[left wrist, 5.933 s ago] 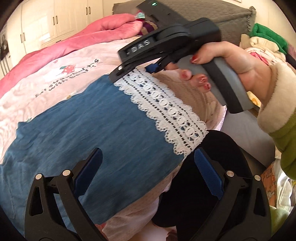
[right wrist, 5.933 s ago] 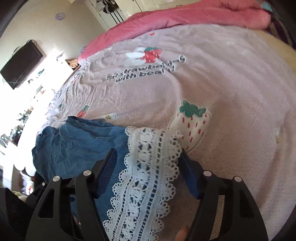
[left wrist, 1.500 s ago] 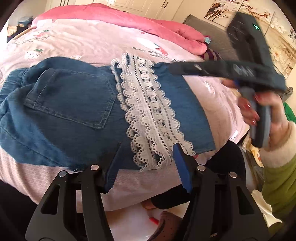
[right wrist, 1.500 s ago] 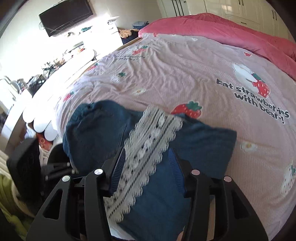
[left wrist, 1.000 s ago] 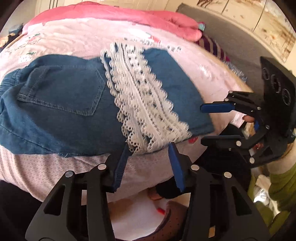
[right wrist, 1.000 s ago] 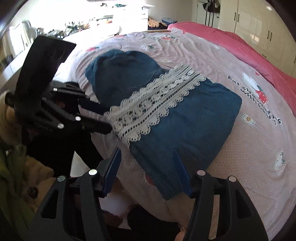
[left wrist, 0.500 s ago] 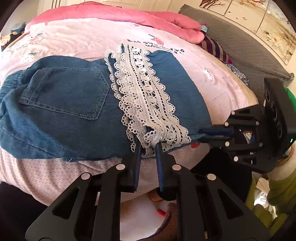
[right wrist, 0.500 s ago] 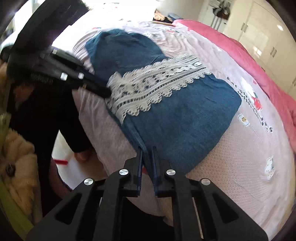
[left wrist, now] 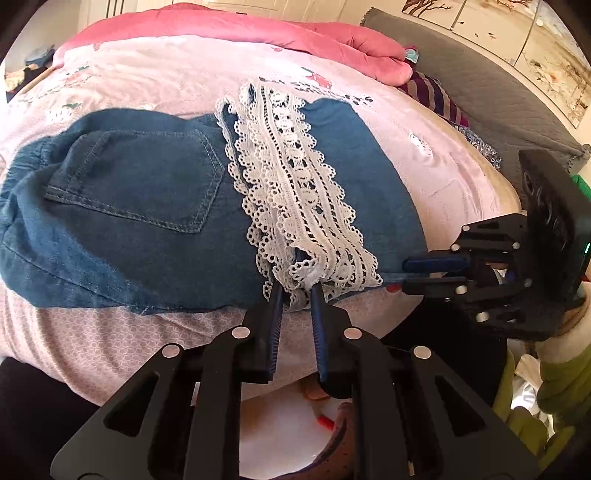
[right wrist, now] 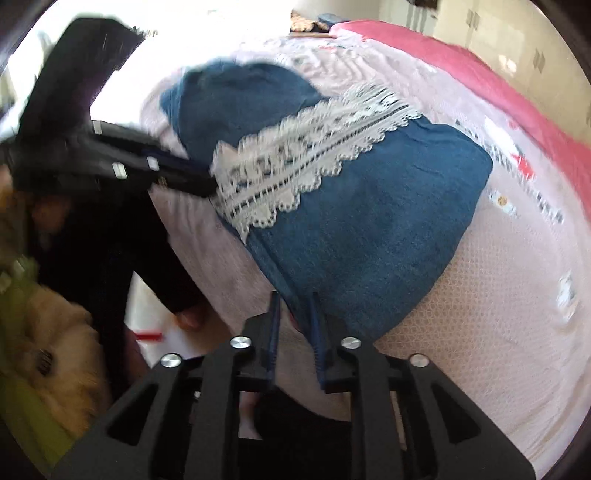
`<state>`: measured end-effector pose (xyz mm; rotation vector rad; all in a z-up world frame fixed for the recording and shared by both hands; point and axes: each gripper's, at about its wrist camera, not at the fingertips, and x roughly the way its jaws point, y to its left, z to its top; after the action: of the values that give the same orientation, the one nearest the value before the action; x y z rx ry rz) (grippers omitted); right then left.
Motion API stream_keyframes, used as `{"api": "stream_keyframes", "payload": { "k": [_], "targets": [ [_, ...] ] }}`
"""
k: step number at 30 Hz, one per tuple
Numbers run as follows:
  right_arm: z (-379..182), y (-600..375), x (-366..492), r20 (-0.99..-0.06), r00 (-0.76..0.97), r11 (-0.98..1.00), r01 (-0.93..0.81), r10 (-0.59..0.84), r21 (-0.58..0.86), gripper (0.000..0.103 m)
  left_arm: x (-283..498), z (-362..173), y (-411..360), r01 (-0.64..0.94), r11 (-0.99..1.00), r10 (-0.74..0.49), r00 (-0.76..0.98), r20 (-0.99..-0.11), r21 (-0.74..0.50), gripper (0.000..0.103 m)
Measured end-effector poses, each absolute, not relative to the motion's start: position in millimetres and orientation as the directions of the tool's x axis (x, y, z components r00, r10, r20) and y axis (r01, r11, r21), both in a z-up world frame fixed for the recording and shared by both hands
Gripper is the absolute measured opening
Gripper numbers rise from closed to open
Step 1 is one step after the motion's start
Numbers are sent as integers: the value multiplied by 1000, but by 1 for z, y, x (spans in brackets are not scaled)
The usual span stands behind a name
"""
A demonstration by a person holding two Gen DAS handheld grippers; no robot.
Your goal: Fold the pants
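A: Status on pants [left wrist: 155,221]?

B: Denim, lying on pink strawberry-print bedsheet [left wrist: 147,66], close to near edge of bed. Already folded over once: back pocket [left wrist: 136,181] faces up on left part, white lace trim [left wrist: 295,192] runs across middle as a band.

A: Left gripper [left wrist: 297,291]?

B: Jaws narrow, pinching near end of the lace trim where it bunches at the fabric edge. Trim sits between the 2 blue pads. Seen side-on in right wrist view too [right wrist: 207,177], tips at the lace end.

A: Right gripper [right wrist: 293,299]?

B: Jaws also narrow, clamped on the denim edge of the pants at the near corner, right of the lace. In left wrist view [left wrist: 410,275] it comes in from the right, tips at the hem corner.

A: So both grips on the same near edge?

B: Yes, side by side, apart from each other. 1 on lace, 1 on plain denim.

A: Anything else in frame?

B: Pink duvet [left wrist: 236,29] bunched along far side of bed. Right wrist view is motion-blurred; fine detail there unreadable.
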<state>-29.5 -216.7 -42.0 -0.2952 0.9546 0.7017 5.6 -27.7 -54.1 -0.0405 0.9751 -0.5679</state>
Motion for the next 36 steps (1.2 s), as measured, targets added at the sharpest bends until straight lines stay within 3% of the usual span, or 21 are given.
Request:
{"api": "stream_keyframes", "payload": {
  "k": [3, 7, 17, 33, 36],
  "targets": [
    [-28, -223, -28, -795, 399, 753, -649, 457, 107, 19, 3, -51, -26, 436, 854, -475, 435, -765, -283, 9],
    [-12, -229, -26, -747, 416, 755, -633, 519, 171, 33, 0, -47, -25, 436, 854, -478, 443, -758, -285, 9],
    [-7, -212, -2, -743, 456, 785, -602, 490, 149, 34, -4, -44, -19, 421, 863, -468, 455, -757, -280, 9],
    [-47, -176, 5, -803, 402, 767, -633, 440, 103, 35, 6, -28, -9, 386, 878, -456, 498, -737, -283, 9],
    [-49, -179, 2, -802, 402, 771, -627, 443, 112, 35, 10, -21, -29, 431, 859, -481, 498, -721, -275, 18]
  ]
}}
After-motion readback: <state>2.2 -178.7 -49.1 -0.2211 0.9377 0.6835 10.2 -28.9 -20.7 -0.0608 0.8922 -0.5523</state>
